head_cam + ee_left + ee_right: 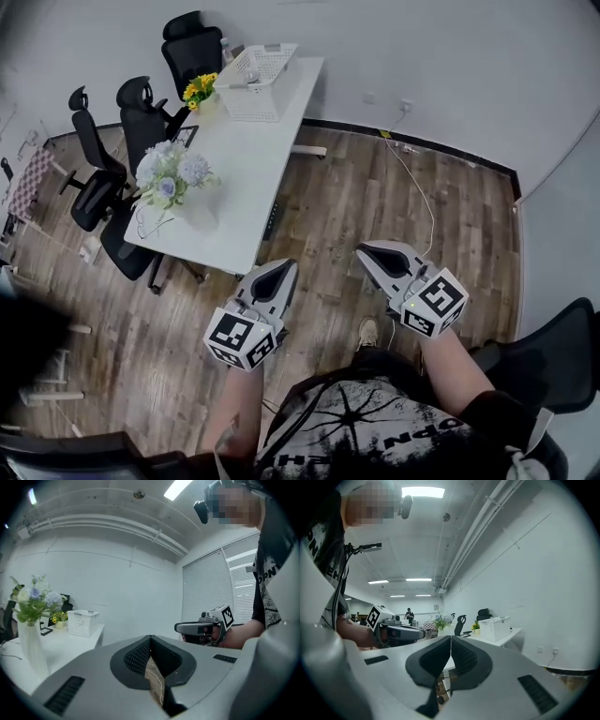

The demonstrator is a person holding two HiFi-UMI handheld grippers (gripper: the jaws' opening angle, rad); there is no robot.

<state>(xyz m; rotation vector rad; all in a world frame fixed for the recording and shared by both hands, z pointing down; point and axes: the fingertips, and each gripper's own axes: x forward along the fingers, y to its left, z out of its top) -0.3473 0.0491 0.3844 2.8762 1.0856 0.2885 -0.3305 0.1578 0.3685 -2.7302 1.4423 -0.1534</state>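
Note:
I hold both grippers in the air above a wooden floor, short of a white table (246,178). My left gripper (284,269) is shut with nothing between its jaws, and its tip hangs close to the table's near edge. My right gripper (364,253) is shut and empty too, a little to the right over bare floor. In the left gripper view the jaws (150,639) meet at the tip, and the right gripper (199,628) shows beyond them. In the right gripper view the jaws (450,639) are pressed together, with the left gripper (396,631) at the left.
On the table stand a white vase of pale flowers (169,174), a small pot of yellow flowers (201,91) and a white mesh basket (257,68). Black office chairs (112,155) line its left side. A white cable (417,192) runs across the floor. Another black chair (555,356) is at my right.

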